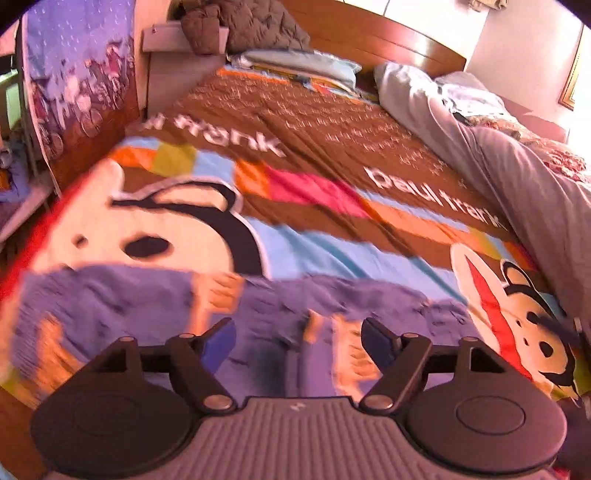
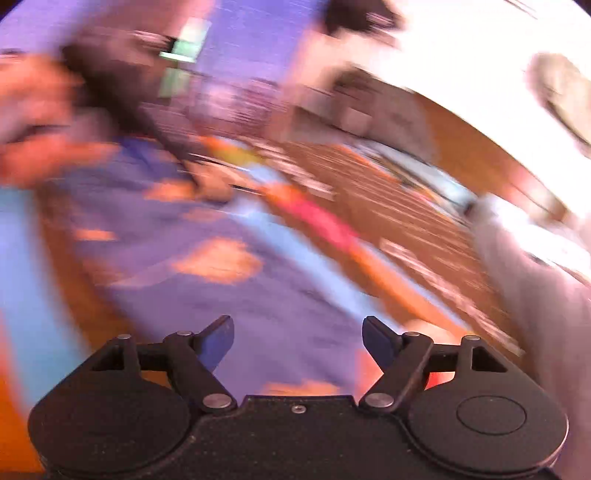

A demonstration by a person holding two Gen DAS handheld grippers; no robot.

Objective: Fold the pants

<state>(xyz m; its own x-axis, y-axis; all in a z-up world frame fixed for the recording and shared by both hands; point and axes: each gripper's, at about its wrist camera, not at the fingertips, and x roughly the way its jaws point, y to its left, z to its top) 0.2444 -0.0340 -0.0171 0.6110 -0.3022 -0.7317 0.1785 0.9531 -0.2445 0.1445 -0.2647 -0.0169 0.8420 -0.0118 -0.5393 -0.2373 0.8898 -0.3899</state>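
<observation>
The pants (image 1: 122,299) are purple-blue with orange figures and lie flat across the near end of the bed, blurred. My left gripper (image 1: 298,338) is open and empty, just above the pants' middle. In the right wrist view, heavily motion-blurred, the same pants (image 2: 236,295) spread below my right gripper (image 2: 298,336), which is open and empty. I cannot tell whether either gripper touches the fabric.
The bed cover (image 1: 332,155) is brown with "paul frank" lettering and monkey faces. A grey duvet (image 1: 524,177) is bunched along the right side. Pillows (image 1: 306,66) and a brown jacket (image 1: 255,26) sit at the wooden headboard. A nightstand (image 1: 173,66) stands at the far left.
</observation>
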